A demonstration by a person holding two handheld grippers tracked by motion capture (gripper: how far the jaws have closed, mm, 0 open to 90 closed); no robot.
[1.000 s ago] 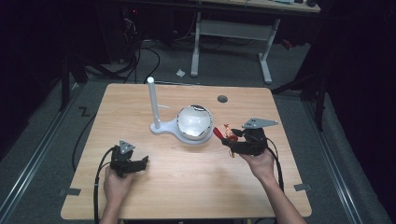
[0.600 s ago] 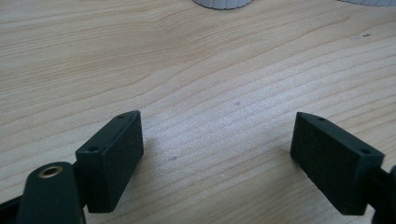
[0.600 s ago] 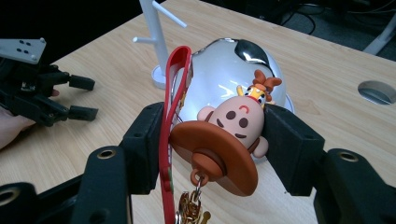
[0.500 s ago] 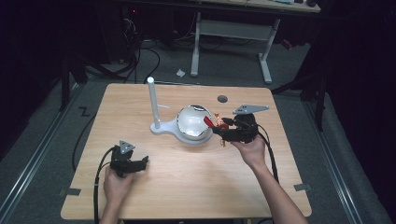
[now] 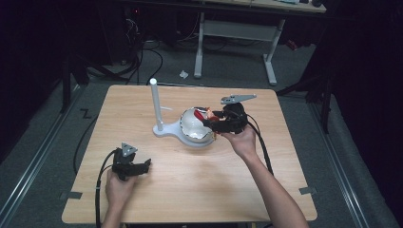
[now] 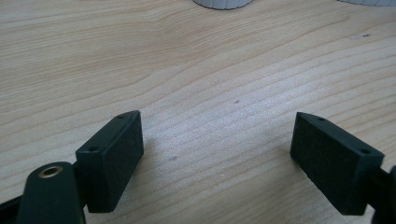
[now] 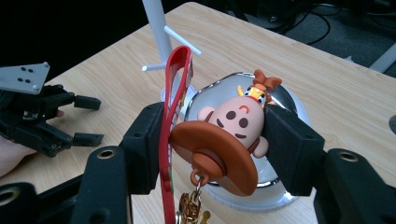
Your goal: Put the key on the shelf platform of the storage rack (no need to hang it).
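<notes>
A cowboy-figure keychain (image 7: 229, 135) with a brown hat, a red strap (image 7: 175, 93) and a gold ring is clamped between the jaws of my right gripper (image 7: 217, 140). That gripper (image 5: 209, 118) holds it just above a shiny silver bowl (image 5: 192, 128) that sits on the base of a white stand (image 5: 155, 102) with a tall post and thin pegs. My left gripper (image 5: 145, 166) rests low on the wooden table (image 5: 190, 199) at the front left, its jaws wide apart around nothing (image 6: 217, 154). It also shows at the left of the right gripper view (image 7: 86, 119).
Bare wood lies in front of the left gripper. Beyond the table's far edge stand the white legs of a desk (image 5: 199, 47), with cables on the dark floor. The stand's pegs (image 7: 182, 42) stick out sideways near the strap.
My right gripper has carried the keychain leftward from the table's right side to just over the silver bowl. The left gripper has stayed put.
</notes>
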